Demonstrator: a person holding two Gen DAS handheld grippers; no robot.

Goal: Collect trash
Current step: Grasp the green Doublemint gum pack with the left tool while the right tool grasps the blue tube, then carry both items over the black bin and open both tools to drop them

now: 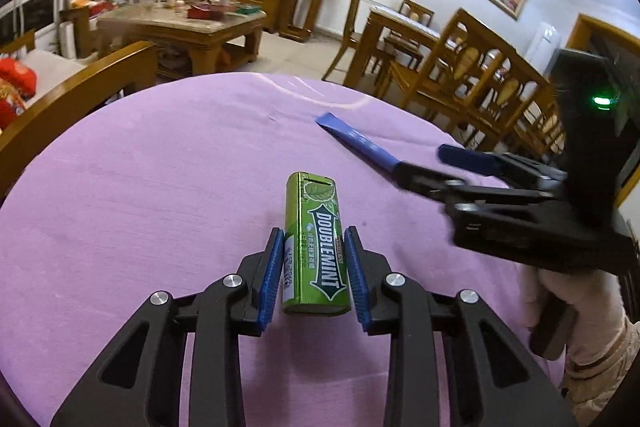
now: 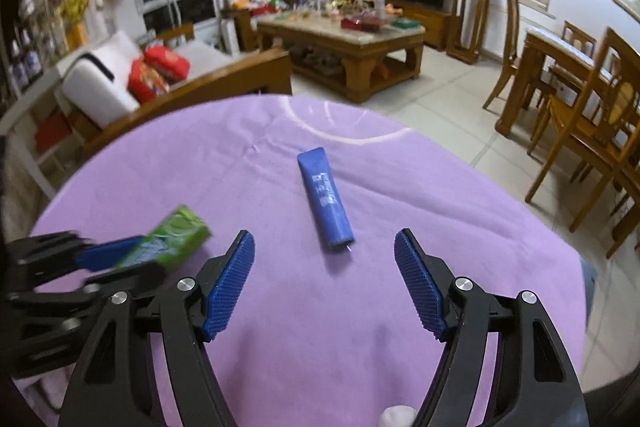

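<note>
On the left, the left gripper (image 1: 314, 267) has its two blue pads pressed on the sides of a green gum pack (image 1: 316, 247). The pack has "DOUBLEMINT" written on it, and it lies long-ways on the purple tablecloth (image 1: 140, 187), pointing away from the camera. In the right wrist view the same pack (image 2: 172, 241) looks blurry at the left side of the cloth, with the left gripper's dark arms around it. In the middle of the cloth lies a blue tube (image 2: 325, 201). It is flat at its far end and round at its near end, and it leans a little to one side. The right gripper (image 2: 324, 275) is just in front of the tube with its blue pads wide apart, and neither pad touches the tube. The tube's near end sits about level with the pad tips. Behind the round table you can see a wooden coffee table (image 2: 340, 39) full of small things, and to the right some wooden chairs (image 2: 592, 131).
</note>
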